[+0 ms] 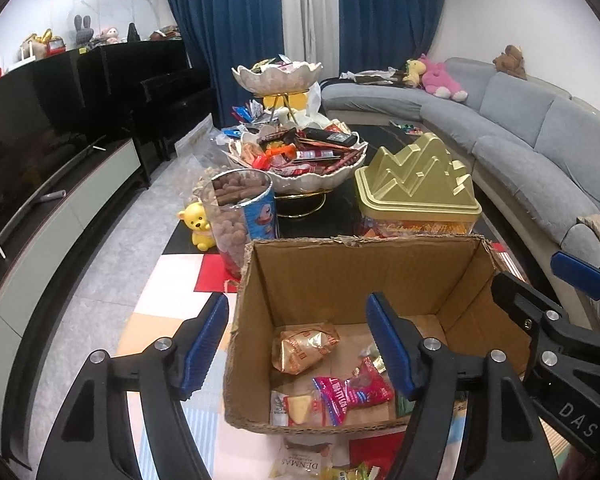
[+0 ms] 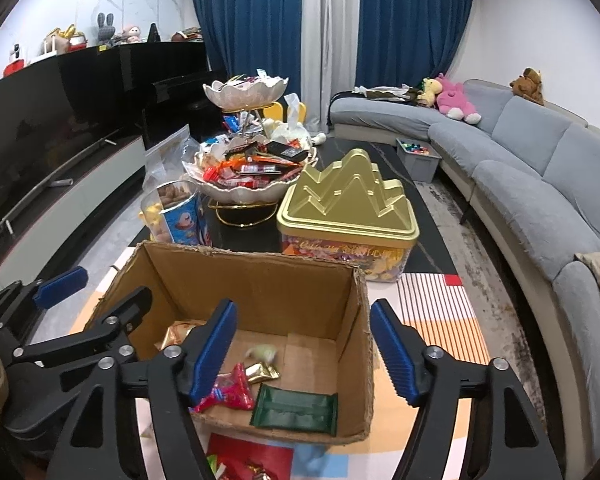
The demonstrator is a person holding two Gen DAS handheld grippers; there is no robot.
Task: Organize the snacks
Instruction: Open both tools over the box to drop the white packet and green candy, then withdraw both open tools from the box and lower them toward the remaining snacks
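An open cardboard box (image 1: 256,280) (image 2: 364,320) stands on the table and holds snack packets: a gold packet (image 1: 304,350), a pink-red packet (image 1: 352,392) (image 2: 228,394), a yellow wedge packet (image 1: 298,408), a dark green packet (image 2: 294,412), a small gold candy (image 2: 262,372) and a blurred pale candy (image 2: 262,354). My left gripper (image 1: 298,344) is open and empty over the box's left side. My right gripper (image 2: 302,348) is open and empty over the box's right wall. More packets lie in front of the box (image 1: 304,462) (image 2: 244,464).
Behind the box stand a clear jar of brown snacks (image 1: 240,216), a two-tier white bowl stand heaped with snacks (image 1: 300,160) (image 2: 244,176), and a gold-lidded tin (image 1: 416,184) (image 2: 348,204). A grey sofa (image 2: 540,184) runs along the right, a TV unit (image 1: 40,216) along the left.
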